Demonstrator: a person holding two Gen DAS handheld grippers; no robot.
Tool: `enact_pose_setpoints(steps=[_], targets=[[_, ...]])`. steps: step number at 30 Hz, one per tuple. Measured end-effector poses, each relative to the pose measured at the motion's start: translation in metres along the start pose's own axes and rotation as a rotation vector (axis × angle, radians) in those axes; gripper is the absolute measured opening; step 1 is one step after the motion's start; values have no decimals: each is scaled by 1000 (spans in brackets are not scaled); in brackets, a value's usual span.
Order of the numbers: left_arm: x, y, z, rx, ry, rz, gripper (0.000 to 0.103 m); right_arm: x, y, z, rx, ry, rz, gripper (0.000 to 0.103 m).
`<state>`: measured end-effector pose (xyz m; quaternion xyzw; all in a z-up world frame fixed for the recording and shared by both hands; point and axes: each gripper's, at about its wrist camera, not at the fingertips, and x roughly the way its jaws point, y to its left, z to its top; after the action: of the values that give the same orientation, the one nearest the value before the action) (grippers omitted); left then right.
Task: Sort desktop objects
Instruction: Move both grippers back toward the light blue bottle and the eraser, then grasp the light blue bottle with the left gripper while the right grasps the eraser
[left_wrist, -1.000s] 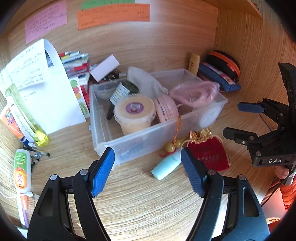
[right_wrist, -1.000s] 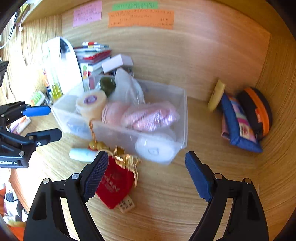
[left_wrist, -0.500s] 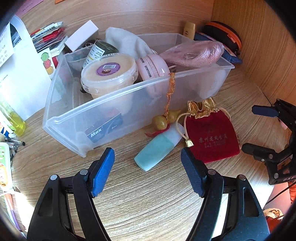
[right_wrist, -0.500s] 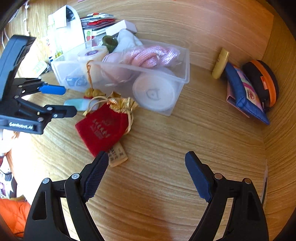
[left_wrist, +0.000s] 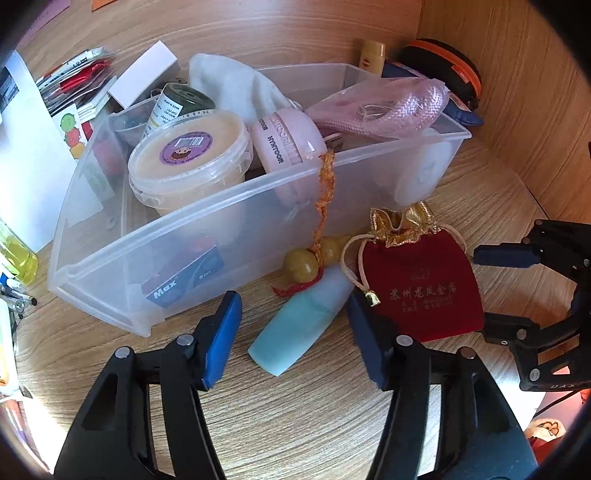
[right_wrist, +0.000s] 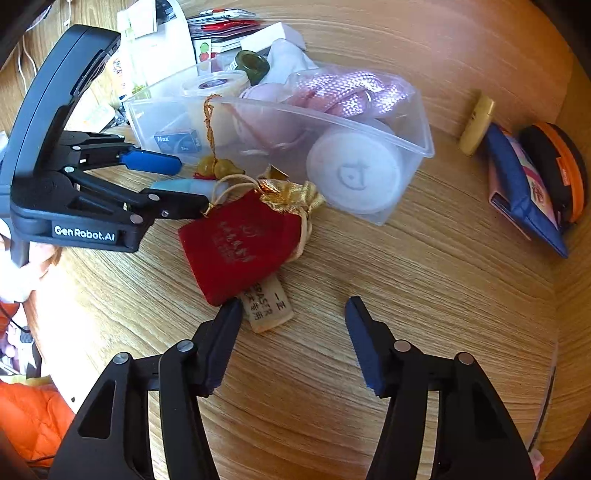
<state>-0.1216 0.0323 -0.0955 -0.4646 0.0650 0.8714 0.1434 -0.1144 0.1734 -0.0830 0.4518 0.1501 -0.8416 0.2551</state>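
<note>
Pale blue plastic bottle (left_wrist: 301, 330) lies on its side on the wood-grain desk (left_wrist: 314, 413), long axis diagonal, far end aimed at the clear storage bin (left_wrist: 207, 236) and touching the gourd charm (left_wrist: 308, 262). Left gripper (left_wrist: 295, 338) sits low with fingers spread either side of the bottle, not gripping. Right gripper (right_wrist: 293, 341) is spread wide, empty, near the red velvet pouch (right_wrist: 242, 240).

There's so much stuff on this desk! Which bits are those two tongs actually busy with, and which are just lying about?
In the job:
left tongs, open around the pale blue bottle
right tongs, open near the red pouch
clear bin

Lying about:
orange-rimmed case
blue pouch
papers
</note>
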Motion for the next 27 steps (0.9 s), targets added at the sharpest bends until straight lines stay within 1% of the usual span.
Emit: enact_pose_setpoints(steps=[2,3,4,5,11,15,19,21,23,27], targets=[[-2,-4,-3,16,-4,-2,48,2,1,2,1,-5,14,41],[-3,-5,-4,22,-4,-7,47,2,2,3,-2,-9,15,39],[-4,-6,-6,25,-6,-16,46,2,3,4,-4,-14,19,31],[-6,-6,-7,27,-8,-21,42,2,4,4,-3,-19,11,23],[-11,1,-13,11,-13,-42,25,-2,3,0,4,-22,-21,22],[-16,6,-20,2,-17,-39,25,-8,-10,-4,52,-28,-50,22],[-25,17,-28,-21,-27,-32,25,-26,-25,-6,104,-72,-78,22],[-33,23,-35,-39,-47,-21,24,-38,-32,-4,122,-102,-83,22],[-44,26,-38,-57,-73,-14,24,-48,-27,-1,126,-130,-88,22],[-64,34,-35,-75,-124,-6,25,-58,-23,14,115,-173,-79,22]])
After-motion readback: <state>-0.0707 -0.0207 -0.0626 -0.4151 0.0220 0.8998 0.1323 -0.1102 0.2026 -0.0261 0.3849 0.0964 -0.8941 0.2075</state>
